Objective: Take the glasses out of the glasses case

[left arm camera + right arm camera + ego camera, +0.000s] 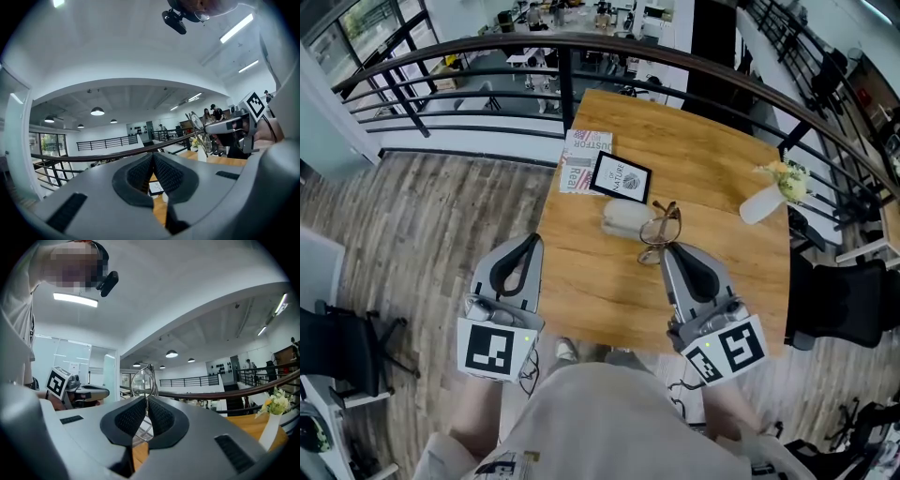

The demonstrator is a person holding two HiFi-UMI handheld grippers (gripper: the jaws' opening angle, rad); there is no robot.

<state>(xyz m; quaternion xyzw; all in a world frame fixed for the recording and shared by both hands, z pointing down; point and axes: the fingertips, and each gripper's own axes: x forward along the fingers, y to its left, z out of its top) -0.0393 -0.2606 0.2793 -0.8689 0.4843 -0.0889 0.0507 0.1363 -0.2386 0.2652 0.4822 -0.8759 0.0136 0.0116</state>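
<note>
The thin-rimmed glasses (661,228) hang above the wooden table (600,291), just right of the pale translucent glasses case (623,217) that lies on it. My right gripper (667,247) is shut on the glasses from the near side. In the right gripper view a lens (142,379) stands up just beyond the closed pads (159,416). My left gripper (526,246) hovers at the table's left edge, shut with nothing in it. The left gripper view shows its jaws (153,161) pressed together and the held glasses (198,132) off to the right.
A magazine (584,159) and a dark framed card (621,177) lie behind the case. A white vase with flowers (772,193) stands at the table's right. A curved black railing (487,47) runs behind the table. A dark chair (844,302) stands at the right.
</note>
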